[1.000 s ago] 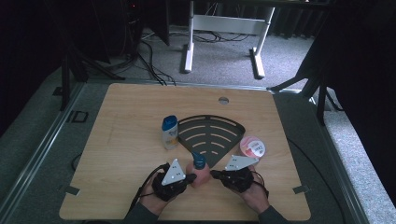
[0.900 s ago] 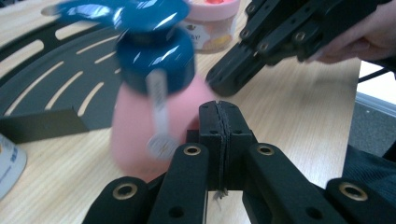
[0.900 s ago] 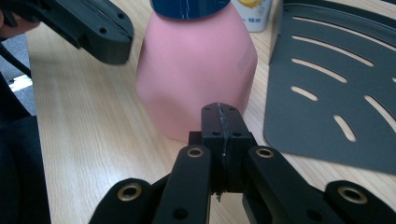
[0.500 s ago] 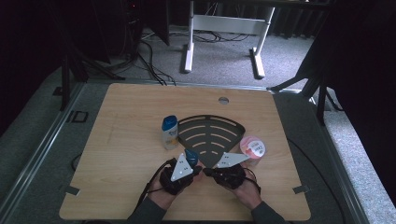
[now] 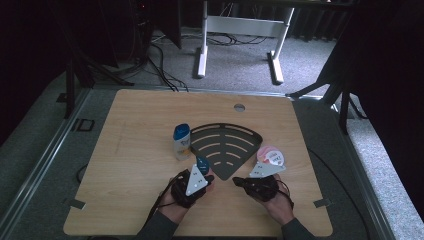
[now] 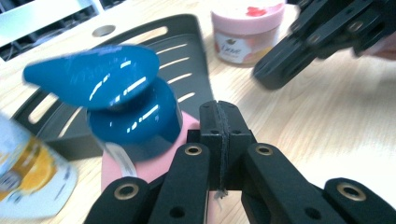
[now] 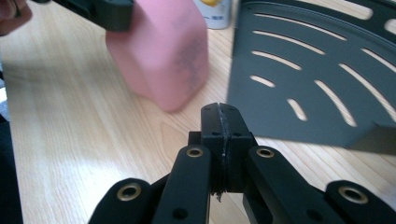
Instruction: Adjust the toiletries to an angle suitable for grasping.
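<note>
Overhead: I have both tools low at the near edge of the wooden table [image 5: 125, 125]. My left tool [image 5: 202, 176] sits just beside a pink pump bottle with a blue pump head [image 5: 202, 163], which stands at the near tip of the black fan-shaped slotted tray [image 5: 226, 145]. My right tool [image 5: 240, 181] lies a little to the right of that tip, pointing toward the bottle but apart from it.

Left gripper view: my left tool [image 6: 219, 109] has its two black jaws pressed flat together with nothing between them. The pump bottle [image 6: 126, 100] stands immediately behind and to the left of the jaw tips; whether the tips touch its pink body I cannot tell. Farther back, the right tool [image 6: 275, 70] enters from the upper right, and a pink-lidded cream jar [image 6: 245, 28] stands on the table beside the tray [image 6: 187, 51].

Right gripper view: my right tool [image 7: 219, 112] is likewise closed on itself, empty. The bottle's pink body [image 7: 163, 51] stands ahead, clear of the jaws, with the tray [image 7: 317, 70] to its right.

Also overhead: a blue-capped white bottle [image 5: 181, 141] stands upright at the tray's left edge, and the cream jar [image 5: 270, 156] stands at its right edge.
</note>
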{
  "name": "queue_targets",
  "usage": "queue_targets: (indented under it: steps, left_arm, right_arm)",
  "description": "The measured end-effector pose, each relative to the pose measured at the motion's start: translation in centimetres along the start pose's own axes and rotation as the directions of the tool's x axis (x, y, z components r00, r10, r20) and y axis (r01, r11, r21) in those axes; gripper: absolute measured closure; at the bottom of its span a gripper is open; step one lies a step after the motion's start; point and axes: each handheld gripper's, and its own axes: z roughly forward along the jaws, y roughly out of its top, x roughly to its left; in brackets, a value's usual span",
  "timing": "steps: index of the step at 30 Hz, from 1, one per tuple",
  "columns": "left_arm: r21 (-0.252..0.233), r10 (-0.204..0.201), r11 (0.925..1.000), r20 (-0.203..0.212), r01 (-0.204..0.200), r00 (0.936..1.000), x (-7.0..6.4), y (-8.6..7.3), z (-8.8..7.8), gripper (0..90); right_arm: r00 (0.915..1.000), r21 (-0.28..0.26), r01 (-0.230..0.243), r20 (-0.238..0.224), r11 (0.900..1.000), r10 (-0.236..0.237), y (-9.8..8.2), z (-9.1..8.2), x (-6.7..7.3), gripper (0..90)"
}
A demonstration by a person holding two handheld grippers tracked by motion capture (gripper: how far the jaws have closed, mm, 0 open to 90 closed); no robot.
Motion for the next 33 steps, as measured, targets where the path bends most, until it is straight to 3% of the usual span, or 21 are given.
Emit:
queue_targets:
  steps: [10,14,16,21,25,29,33]
  left_arm:
    - [0.037,-0.061,0.9973,-0.074,0.064,0.9954,2.0,-1.5,-1.0,90.0]
    - [0.040,-0.072,0.9964,-0.087,0.075,0.9936,2.2,-1.5,-1.1,89.9]
    - [0.033,-0.071,0.9968,-0.070,0.073,0.9950,2.1,-1.4,-1.0,89.9]
    - [0.021,-0.037,0.9991,-0.025,0.037,0.9990,1.5,-0.3,-0.2,89.8]
    - [0.010,-0.032,0.9994,0.000,0.032,0.9995,1.4,0.4,0.9,89.8]
    - [0.009,-0.023,0.9997,-0.007,0.023,0.9997,1.5,0.7,1.4,89.8]
    - [0.002,-0.056,0.9984,-0.006,0.056,0.9984,2.0,0.4,1.5,89.8]
  right_arm:
    - [0.9955,0.019,-0.051,0.081,0.999,0.049,-2.1,-2.5,-2.2,89.9]
    - [0.9899,0.023,-0.086,0.115,0.996,0.083,-3.2,-3.6,-3.1,89.9]
    - [0.9866,0.021,-0.098,0.133,0.995,0.094,-3.7,-4.3,-3.6,89.9]
    - [0.9747,-0.006,-0.131,0.182,0.991,0.130,-4.6,-5.9,-4.6,89.9]
    - [0.9649,-0.029,-0.144,0.218,0.989,0.147,-4.7,-7.1,-5.4,90.0]
    - [0.9557,-0.051,-0.147,0.250,0.988,0.156,-4.5,-7.9,-6.2,90.0]
    - [0.9314,-0.075,-0.158,0.320,0.985,0.174,-3.9,-8.6,-8.2,90.0]
